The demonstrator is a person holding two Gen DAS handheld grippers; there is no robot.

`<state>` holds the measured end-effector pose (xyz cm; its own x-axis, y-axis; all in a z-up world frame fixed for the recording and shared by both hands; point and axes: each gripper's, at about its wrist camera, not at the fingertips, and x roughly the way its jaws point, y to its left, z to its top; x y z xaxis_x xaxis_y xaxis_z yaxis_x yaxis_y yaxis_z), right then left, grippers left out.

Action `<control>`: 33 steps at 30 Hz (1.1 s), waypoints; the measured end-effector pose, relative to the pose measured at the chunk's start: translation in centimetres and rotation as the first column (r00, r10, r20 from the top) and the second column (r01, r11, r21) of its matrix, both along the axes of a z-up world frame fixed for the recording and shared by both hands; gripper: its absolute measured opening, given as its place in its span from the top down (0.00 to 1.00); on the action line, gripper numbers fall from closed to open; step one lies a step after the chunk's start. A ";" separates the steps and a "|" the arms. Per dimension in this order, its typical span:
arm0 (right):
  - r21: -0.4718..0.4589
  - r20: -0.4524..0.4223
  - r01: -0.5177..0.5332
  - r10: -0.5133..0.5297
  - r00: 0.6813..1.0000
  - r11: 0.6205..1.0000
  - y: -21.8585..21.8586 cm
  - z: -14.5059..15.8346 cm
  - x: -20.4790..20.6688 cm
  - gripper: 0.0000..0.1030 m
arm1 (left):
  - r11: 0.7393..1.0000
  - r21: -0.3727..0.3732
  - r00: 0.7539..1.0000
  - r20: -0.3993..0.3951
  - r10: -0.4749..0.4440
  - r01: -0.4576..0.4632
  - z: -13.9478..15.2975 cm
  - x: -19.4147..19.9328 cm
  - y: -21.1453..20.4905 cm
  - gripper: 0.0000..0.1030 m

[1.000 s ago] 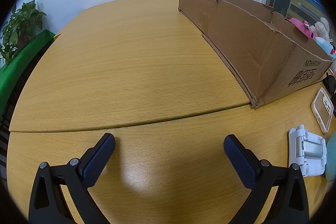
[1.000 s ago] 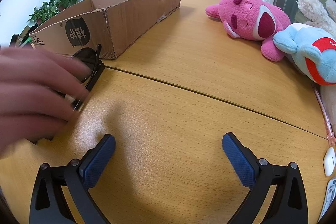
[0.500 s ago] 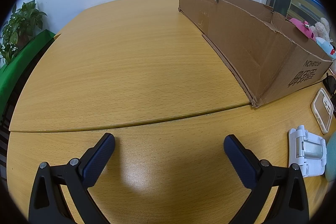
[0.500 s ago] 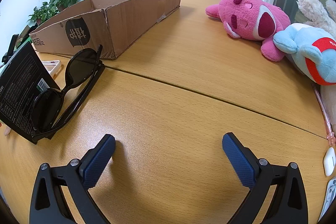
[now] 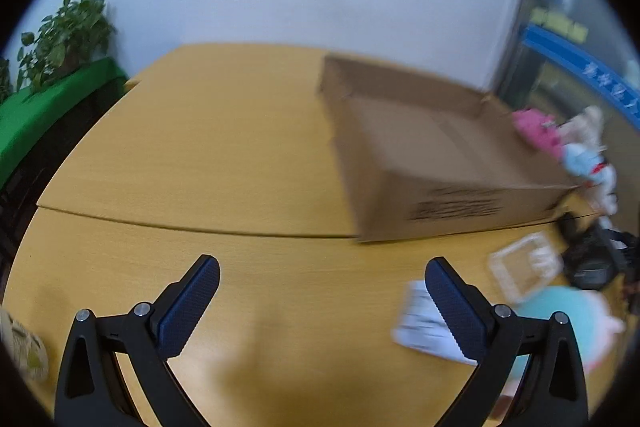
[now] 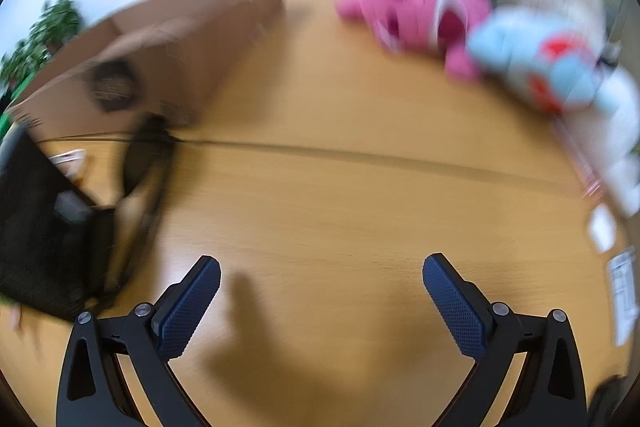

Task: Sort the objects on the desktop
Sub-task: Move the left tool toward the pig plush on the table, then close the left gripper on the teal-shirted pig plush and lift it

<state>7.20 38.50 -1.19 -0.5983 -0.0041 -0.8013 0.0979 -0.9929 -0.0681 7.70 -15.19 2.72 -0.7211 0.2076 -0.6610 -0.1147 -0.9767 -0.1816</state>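
Both the left gripper (image 5: 322,277) and right gripper (image 6: 321,277) are held wide apart and empty, now raised off the tabletop (image 5: 208,155). The sunglasses (image 6: 140,171) lie just beside the cardboard box (image 5: 436,163); sorting is judged just begun.

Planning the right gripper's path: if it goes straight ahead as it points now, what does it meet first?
Probably only bare table; the right gripper is open, the sunglasses lie off to its left. Blur leaves depth unclear.
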 end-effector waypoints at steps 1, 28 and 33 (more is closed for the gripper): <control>0.016 -0.062 -0.011 0.012 0.998 1.000 -0.8 1.5 1.5 0.00 | 0.998 0.029 0.999 -0.022 -0.046 0.047 1.4 1.4 1.1 0.00; -0.087 -0.051 -0.530 0.528 0.848 0.843 -27.7 1.7 10.1 0.00 | 0.872 0.302 0.868 0.200 -0.454 0.386 -4.2 5.4 13.6 0.06; -0.195 0.009 -0.446 0.456 0.890 0.874 -25.5 1.1 9.4 0.00 | 0.846 0.356 0.846 0.215 -0.488 0.398 -5.3 4.9 13.6 0.06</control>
